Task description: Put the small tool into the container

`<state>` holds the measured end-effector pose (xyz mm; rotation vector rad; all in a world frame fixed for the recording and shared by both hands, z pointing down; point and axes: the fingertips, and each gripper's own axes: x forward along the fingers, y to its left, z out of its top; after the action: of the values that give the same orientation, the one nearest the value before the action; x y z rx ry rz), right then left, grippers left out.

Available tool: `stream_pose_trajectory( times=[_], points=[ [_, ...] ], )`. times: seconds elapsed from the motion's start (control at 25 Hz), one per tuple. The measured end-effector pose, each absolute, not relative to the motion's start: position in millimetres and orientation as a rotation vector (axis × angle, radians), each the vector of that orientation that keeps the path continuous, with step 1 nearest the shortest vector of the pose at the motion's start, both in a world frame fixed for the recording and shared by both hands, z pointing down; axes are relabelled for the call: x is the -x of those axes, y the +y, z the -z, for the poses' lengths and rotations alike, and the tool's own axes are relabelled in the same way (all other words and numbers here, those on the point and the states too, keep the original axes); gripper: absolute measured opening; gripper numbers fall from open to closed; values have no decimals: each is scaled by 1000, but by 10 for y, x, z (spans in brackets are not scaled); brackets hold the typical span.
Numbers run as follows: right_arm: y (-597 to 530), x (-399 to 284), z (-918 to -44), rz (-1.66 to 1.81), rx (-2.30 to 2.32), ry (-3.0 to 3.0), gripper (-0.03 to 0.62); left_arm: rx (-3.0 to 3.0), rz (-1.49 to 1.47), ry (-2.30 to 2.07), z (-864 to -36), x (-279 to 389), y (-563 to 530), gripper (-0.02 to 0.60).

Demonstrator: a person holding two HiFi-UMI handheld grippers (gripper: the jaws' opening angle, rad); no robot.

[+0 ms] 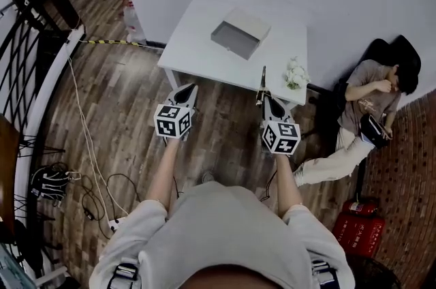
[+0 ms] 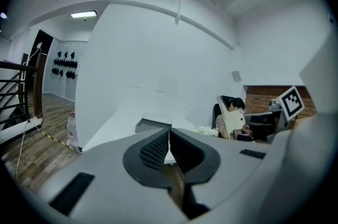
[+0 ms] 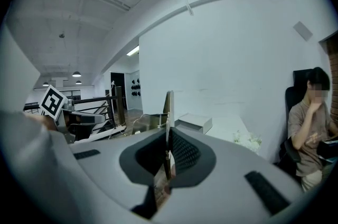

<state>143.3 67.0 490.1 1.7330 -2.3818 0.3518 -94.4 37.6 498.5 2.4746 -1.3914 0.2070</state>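
The container is a shallow open grey box (image 1: 240, 35) lying on a white table (image 1: 197, 49); it also shows in the left gripper view (image 2: 154, 123) and the right gripper view (image 3: 193, 123). My right gripper (image 1: 268, 103) (image 3: 167, 153) is shut on the small tool (image 1: 263, 81) (image 3: 168, 112), a thin flat blade that sticks out beyond the jaws toward the table's near edge. To its left, my left gripper (image 1: 184, 97) (image 2: 169, 150) has its jaws closed together with nothing between them. Both grippers hover over the wooden floor, just short of the table.
A bunch of white flowers (image 1: 296, 73) lies at the table's near right corner. A person (image 1: 371, 110) sits on the floor against the wall to the right, beside a red case (image 1: 359, 230). Cables (image 1: 88, 172) and a black railing (image 1: 24, 56) are to the left.
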Motion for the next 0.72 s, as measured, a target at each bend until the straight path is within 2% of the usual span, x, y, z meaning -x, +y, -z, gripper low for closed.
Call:
stream_pose_trajectory(
  times=[0.72],
  points=[
    [152, -1328, -5130, -392, -1735, -2363, 0, -2479, -236, -1377, -5096, 1076, -173, 12]
  ],
)
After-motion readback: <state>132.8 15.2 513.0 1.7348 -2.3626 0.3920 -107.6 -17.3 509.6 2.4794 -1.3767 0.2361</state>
